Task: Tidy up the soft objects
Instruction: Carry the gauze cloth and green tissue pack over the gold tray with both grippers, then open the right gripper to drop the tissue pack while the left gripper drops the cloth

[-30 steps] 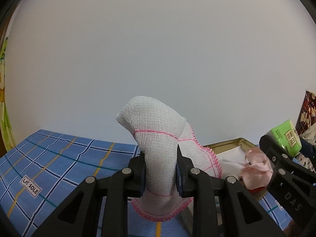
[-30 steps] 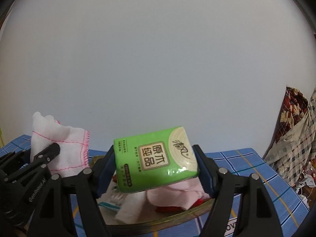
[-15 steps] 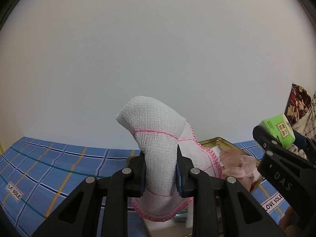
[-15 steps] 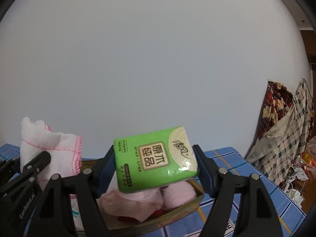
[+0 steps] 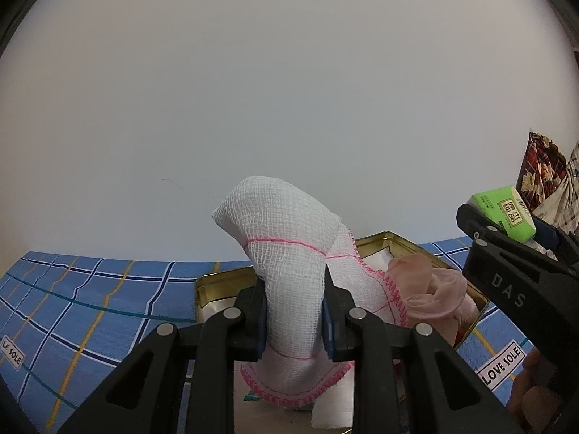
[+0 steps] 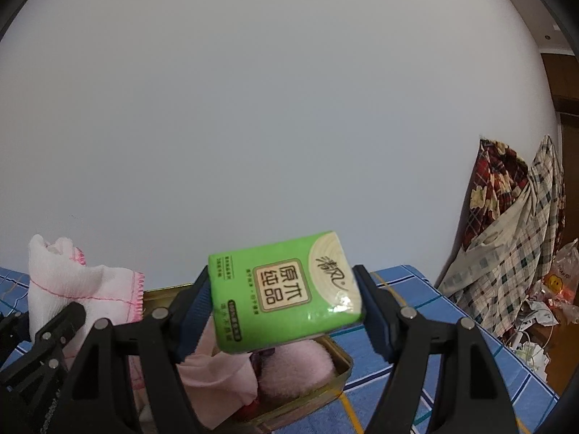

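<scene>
Your white cloth (image 5: 289, 275), the gauze one with pink stitched edges, is pinched upright in your left gripper (image 5: 291, 316), whose jaws are squeezed narrow on its folded middle, and over the last second you have carried it sideways so that it now hangs above the near left part of the gold tin (image 5: 217, 282); a second ago the tin showed only at the right edge of the left wrist view, and now it sits straight ahead under the cloth. Your tissue pack (image 6: 286, 289), green and tilted, is gripped across its width by your right gripper (image 6: 286, 311), jaws set wide around it and pressing both sides; it has held almost the same spot, raised over the tin's right end. Inside the tin lie pink soft things (image 6: 289, 369) and a white piece near the far wall, so space is already tight. Both items look lined up for dropping in, and the cloth seems the readier of the two. The tin rests on the blue checked tablecloth (image 5: 90, 303), towards its far edge near the wall, and a heap of patterned fabric (image 6: 506, 238) stands off beyond the table's right edge.
</scene>
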`<action>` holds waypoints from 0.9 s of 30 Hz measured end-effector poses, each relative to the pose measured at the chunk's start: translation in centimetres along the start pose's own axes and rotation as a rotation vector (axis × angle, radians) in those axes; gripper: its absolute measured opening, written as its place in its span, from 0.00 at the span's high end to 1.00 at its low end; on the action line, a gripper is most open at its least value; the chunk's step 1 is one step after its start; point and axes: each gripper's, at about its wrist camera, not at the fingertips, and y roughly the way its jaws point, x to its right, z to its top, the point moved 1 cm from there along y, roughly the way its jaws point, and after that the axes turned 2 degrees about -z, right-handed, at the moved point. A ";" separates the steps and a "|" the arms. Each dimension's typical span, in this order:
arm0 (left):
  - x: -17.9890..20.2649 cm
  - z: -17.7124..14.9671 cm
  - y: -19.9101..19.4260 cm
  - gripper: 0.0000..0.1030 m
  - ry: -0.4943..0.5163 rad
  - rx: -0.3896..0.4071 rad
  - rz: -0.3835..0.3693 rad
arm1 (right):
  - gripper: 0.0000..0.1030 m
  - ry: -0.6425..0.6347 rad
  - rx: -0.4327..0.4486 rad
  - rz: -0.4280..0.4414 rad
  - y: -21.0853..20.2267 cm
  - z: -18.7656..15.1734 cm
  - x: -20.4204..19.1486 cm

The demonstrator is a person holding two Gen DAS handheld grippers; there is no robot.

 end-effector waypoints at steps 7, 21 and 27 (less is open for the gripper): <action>0.7 0.1 1.9 0.75 0.010 -0.029 -0.015 | 0.27 0.022 -0.047 -0.002 2.9 -0.4 2.1; 0.8 -0.1 5.1 0.75 0.049 -0.136 0.009 | 0.27 -0.026 -0.184 0.076 7.4 -2.0 0.6; 0.6 -0.1 5.6 0.75 0.049 -0.160 0.017 | 0.28 -0.019 -0.228 0.074 8.2 -2.5 0.8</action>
